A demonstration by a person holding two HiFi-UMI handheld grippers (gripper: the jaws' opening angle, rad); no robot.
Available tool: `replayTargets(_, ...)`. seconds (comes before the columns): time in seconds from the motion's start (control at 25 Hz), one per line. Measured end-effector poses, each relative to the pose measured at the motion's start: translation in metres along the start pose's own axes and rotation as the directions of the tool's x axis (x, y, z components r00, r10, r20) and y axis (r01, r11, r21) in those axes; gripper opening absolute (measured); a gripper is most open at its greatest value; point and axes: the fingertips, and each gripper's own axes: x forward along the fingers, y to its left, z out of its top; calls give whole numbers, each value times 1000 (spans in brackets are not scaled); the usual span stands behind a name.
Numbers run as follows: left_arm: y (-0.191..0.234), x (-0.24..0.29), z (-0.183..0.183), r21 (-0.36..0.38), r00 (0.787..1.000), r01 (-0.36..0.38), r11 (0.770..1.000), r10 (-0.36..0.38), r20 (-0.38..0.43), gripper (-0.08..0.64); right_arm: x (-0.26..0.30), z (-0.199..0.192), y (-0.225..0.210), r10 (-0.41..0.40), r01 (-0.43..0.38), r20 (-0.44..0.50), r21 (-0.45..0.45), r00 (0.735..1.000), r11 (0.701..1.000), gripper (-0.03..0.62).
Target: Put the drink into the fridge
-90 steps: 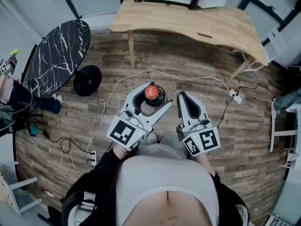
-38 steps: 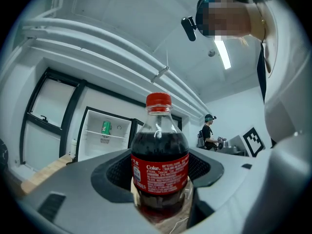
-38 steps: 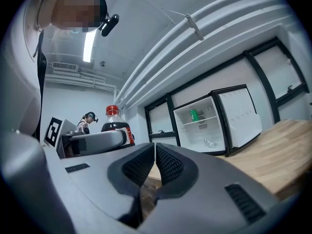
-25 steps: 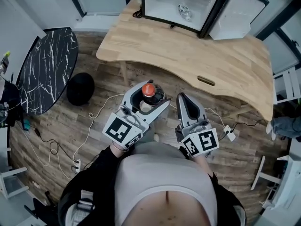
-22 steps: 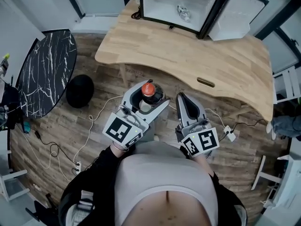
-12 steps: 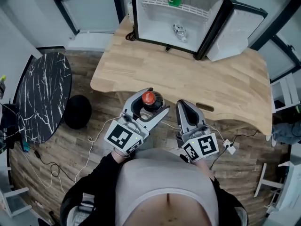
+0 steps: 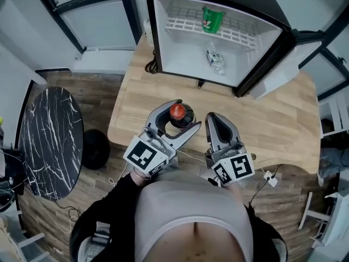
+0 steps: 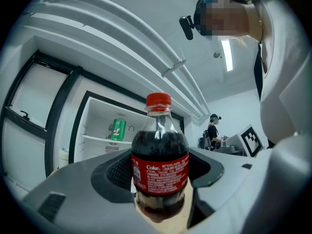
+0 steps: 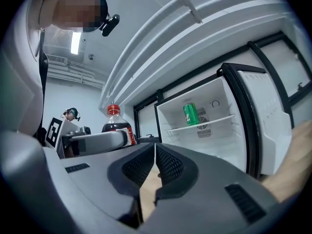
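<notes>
My left gripper (image 7: 175,119) is shut on a cola bottle (image 7: 178,114) with a red cap, dark drink and red label (image 8: 160,167), held upright over the wooden table's near edge. My right gripper (image 7: 214,123) sits just to its right, shut with nothing between its jaws (image 9: 155,164). The small black fridge (image 7: 218,34) stands on the table ahead with its door (image 7: 283,64) swung open to the right. Inside, a green can (image 7: 211,19) stands on the white wire shelf and a clear plastic bottle (image 7: 216,58) lies on the fridge floor.
The light wooden table (image 7: 272,119) carries the fridge; a black cable (image 7: 151,65) lies at the fridge's left. A round black marble table (image 7: 46,135) and a black stool (image 7: 95,149) stand at the left. A white power strip (image 7: 269,179) lies on the plank floor.
I have walked up to the wooden table: the fridge has come fully into view and nearer, and both grippers now hang over the table's edge. The bottle stays in the left gripper.
</notes>
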Motion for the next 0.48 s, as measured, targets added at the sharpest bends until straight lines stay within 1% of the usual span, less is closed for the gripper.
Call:
replayTargets(0.24, 47, 25, -4, -16, 999, 35, 999, -36, -22, 310, 49, -2, -23, -45, 45, 2, 15, 999, 999, 29)
replayTargets(0.36, 61, 35, -7, -31, 999, 43, 999, -43, -23, 310, 62, -1, -33, -65, 65, 0, 14, 998, 998, 29)
replayTargets(0.48, 68, 42, -10, -54, 999, 39, 998, -41, -23, 310, 67, 0, -39, -70, 71, -13, 9, 997, 997, 29)
